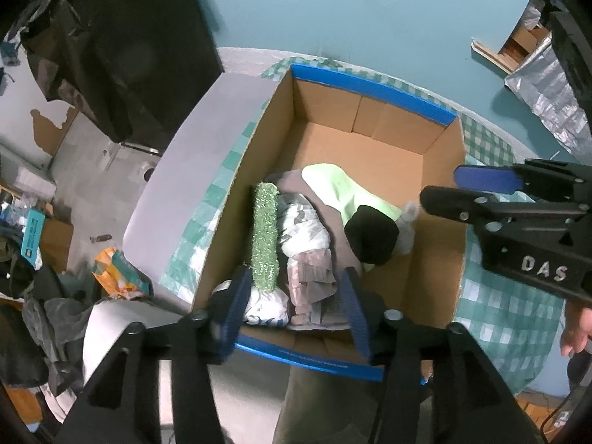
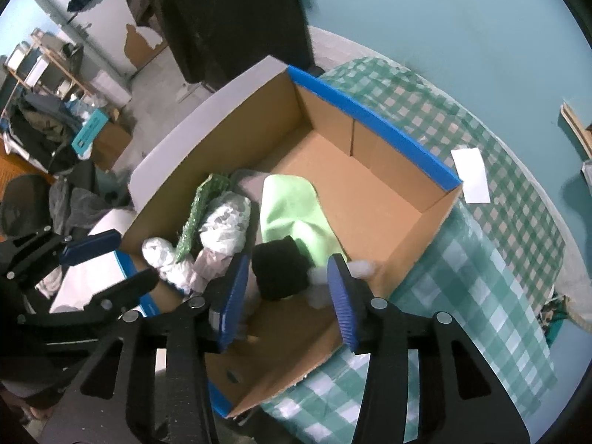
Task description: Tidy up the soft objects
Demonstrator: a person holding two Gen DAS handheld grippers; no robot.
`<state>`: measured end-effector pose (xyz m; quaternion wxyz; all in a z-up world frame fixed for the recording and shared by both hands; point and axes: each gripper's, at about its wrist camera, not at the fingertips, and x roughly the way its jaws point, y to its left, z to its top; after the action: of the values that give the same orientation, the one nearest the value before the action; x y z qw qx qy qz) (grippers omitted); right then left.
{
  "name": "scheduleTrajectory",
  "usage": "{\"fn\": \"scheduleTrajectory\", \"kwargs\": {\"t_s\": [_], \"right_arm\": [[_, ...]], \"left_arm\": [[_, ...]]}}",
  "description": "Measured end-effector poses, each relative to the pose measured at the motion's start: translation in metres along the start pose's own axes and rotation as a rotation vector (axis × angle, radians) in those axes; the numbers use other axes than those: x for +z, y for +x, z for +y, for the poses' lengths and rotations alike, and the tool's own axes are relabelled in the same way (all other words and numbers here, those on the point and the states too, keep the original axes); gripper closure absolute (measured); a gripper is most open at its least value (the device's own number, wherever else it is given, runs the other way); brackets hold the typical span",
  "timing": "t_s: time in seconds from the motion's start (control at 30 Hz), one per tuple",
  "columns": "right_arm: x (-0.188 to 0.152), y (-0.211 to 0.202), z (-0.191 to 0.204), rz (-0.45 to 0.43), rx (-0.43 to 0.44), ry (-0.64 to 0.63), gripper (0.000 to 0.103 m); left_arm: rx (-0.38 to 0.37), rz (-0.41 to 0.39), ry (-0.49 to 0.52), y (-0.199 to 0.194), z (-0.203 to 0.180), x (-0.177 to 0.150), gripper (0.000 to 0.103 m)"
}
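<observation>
Inside the open brown cardboard box with blue rim: black knit soft piece, lime-green cloth, glittery green roll. My left hand-held gripper and right hand-held gripper hover half-open, empty, above them; box on green-checked table.

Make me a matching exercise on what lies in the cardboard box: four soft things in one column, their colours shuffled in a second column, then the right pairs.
All four lie in the cardboard box.

Things:
1. fuzzy tinsel roll
2. folded cloth
3. knitted cap
4. crumpled plastic bag

Colours:
A. black
B. white with grey marks
C. sparkly green
D. pale lime green

Pairs: 1-C, 2-D, 3-A, 4-B
</observation>
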<state>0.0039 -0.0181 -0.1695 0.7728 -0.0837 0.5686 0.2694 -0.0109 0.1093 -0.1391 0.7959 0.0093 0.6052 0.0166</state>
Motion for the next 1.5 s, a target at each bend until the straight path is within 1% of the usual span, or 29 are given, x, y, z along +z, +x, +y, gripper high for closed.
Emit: {"fn": "scheduleTrajectory", "kwargs": {"t_s": [0.03, 0.1, 0.17, 0.2, 0.33, 0.4, 0.43, 0.57, 0.7, 0.73, 0.77, 0.8, 1.0, 1.1, 1.2, 1.33, 1.4, 1.5], "right_arm": [[0.0, -0.003, -0.001, -0.005, -0.004, 0.006, 0.053], [-0.001, -0.012, -0.003, -0.019, -0.01, 0.023, 0.051], [-0.002, -0.019, -0.004, -0.033, -0.009, 0.036, 0.05], [-0.002, -0.024, -0.003, -0.041, -0.009, 0.041, 0.047], [-0.003, -0.039, 0.0, -0.065, -0.004, 0.047, 0.046], [-0.004, -0.047, 0.002, -0.076, -0.01, 0.045, 0.046], [-0.004, -0.049, 0.003, -0.081, -0.012, 0.045, 0.045], [-0.005, -0.066, 0.006, -0.11, -0.018, 0.047, 0.044], [-0.008, -0.082, 0.007, -0.14, -0.038, 0.05, 0.044], [-0.009, -0.086, 0.007, -0.146, -0.042, 0.051, 0.043], [-0.01, -0.091, 0.007, -0.155, -0.049, 0.05, 0.043], [-0.011, -0.094, 0.007, -0.162, -0.052, 0.052, 0.043], [-0.018, -0.119, -0.003, -0.21, -0.084, 0.091, 0.043], [-0.02, -0.127, -0.007, -0.231, -0.099, 0.106, 0.043], [-0.025, -0.136, -0.011, -0.252, -0.128, 0.129, 0.043], [-0.032, -0.142, -0.017, -0.263, -0.152, 0.149, 0.043], [-0.035, -0.143, -0.021, -0.26, -0.149, 0.161, 0.043], [-0.038, -0.145, -0.028, -0.257, -0.145, 0.19, 0.043]], "left_arm": [[0.001, -0.003, 0.0, -0.001, 0.0, 0.0, 0.044], [-0.001, -0.009, 0.0, -0.005, 0.001, 0.0, 0.04], [-0.005, -0.013, -0.005, -0.008, 0.002, -0.001, 0.034], [-0.01, -0.017, -0.01, -0.01, 0.002, -0.002, 0.033], [-0.017, -0.031, -0.013, -0.019, 0.0, -0.003, 0.031], [-0.019, -0.033, -0.01, -0.023, -0.002, -0.004, 0.026], [-0.019, -0.034, -0.01, -0.025, -0.002, -0.004, 0.022], [-0.023, -0.057, -0.023, -0.04, -0.003, -0.005, 0.021], [-0.04, -0.08, -0.059, -0.057, -0.001, -0.004, 0.021], [-0.039, -0.088, -0.062, -0.061, -0.001, -0.003, 0.018], [-0.037, -0.101, -0.064, -0.067, -0.002, -0.003, 0.011], [-0.035, -0.11, -0.061, -0.07, -0.003, -0.003, 0.01], [-0.032, -0.18, 0.006, -0.095, -0.018, -0.002, 0.01], [-0.008, -0.202, 0.039, -0.102, -0.025, -0.002, 0.01], [0.005, -0.231, 0.049, -0.11, -0.03, -0.001, 0.01], [0.019, -0.236, 0.067, -0.114, -0.037, 0.002, 0.01], [0.019, -0.225, 0.085, -0.114, -0.041, 0.004, 0.01], [0.032, -0.241, 0.097, -0.116, -0.046, 0.004, 0.01]]}}
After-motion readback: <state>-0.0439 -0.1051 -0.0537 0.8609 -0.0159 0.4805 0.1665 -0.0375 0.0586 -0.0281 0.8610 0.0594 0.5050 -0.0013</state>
